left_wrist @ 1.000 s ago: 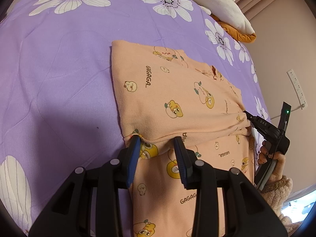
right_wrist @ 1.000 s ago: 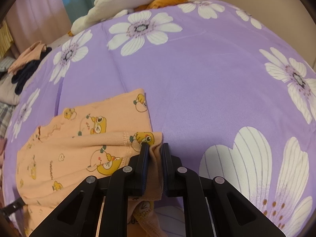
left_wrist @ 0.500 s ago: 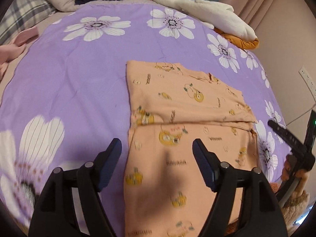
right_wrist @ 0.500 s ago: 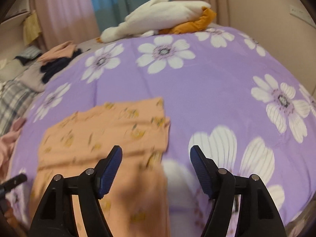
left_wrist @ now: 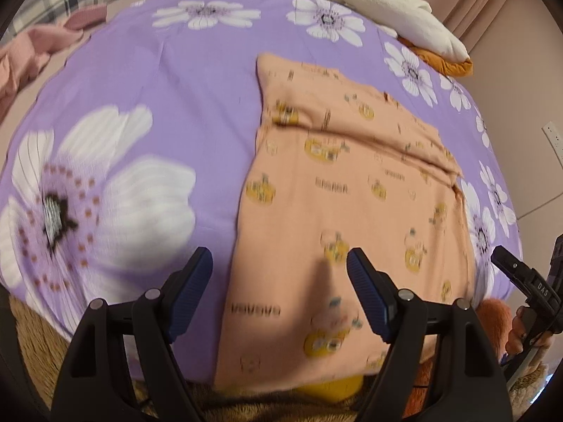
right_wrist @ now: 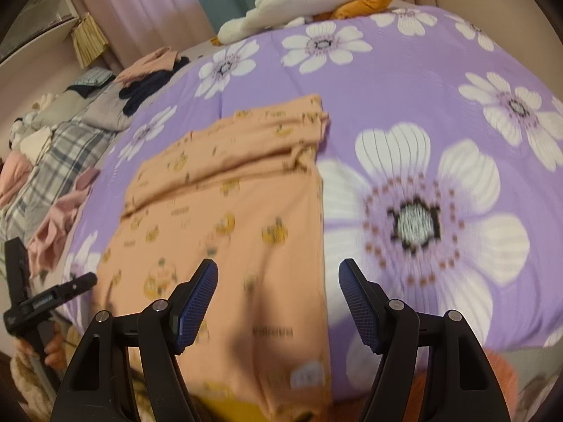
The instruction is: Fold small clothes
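Home bedroom: bed point(right_wrist: 404, 81) with purple floral cover, curtains point(right_wrist: 147, 3) behind, clothes piled point(right_wrist: 147, 70) at the far edge.

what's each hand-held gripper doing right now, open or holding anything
Left hand-held gripper: open, holding nothing, above the orange garment.
Right hand-held gripper: open, holding nothing.

The peach garment point(left_wrist: 355, 204), printed with yellow cartoon figures and small lettering, lies flat on the purple flowered bedspread point(left_wrist: 169, 81). Its far part is folded over, leaving a crosswise edge; its near end reaches the bedspread's near edge.
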The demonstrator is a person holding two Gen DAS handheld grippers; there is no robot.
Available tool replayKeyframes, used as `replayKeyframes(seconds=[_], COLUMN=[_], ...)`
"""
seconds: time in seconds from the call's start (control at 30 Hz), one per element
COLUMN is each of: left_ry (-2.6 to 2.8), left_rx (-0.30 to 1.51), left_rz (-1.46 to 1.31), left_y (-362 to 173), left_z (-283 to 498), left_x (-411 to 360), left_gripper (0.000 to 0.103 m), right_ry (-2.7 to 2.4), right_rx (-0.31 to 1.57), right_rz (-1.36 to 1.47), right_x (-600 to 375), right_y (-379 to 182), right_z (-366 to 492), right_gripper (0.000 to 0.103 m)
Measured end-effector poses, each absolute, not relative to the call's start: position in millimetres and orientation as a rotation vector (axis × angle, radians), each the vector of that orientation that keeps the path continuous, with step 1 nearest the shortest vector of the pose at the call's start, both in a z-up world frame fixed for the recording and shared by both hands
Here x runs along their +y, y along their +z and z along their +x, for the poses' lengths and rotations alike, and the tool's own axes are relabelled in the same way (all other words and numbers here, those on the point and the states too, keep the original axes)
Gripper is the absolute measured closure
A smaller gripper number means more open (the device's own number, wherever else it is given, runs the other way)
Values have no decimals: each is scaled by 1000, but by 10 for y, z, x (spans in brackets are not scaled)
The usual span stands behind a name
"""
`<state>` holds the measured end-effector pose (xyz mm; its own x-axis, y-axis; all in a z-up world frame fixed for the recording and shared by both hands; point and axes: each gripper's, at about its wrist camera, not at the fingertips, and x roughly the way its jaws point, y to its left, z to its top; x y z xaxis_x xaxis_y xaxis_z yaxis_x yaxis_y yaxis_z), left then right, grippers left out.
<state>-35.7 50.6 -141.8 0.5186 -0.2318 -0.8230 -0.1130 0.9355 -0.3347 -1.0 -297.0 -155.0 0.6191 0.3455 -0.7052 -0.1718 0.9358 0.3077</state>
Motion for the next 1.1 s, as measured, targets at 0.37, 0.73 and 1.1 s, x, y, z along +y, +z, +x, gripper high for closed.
replayKeyframes(seconds=[0.37,0.73,1.1], left_ry=[-210,-254,-320], left_rx=[1043,1059,896], left_rz=[-503,-639,-745], left_y=[-1606,-1730,-1156], left_z=[-621,-599,-823], left_x=[549,573,531], left_gripper=[32,95,97], right_ry=[325,368,535], right_rx=[959,937,751], right_rz=[227,243,416], right_x=[-2963,-2886,-3051], right_y=[-1875,-2023,-1539], right_z=[-304,-371,-545], right_gripper=[32,75,95])
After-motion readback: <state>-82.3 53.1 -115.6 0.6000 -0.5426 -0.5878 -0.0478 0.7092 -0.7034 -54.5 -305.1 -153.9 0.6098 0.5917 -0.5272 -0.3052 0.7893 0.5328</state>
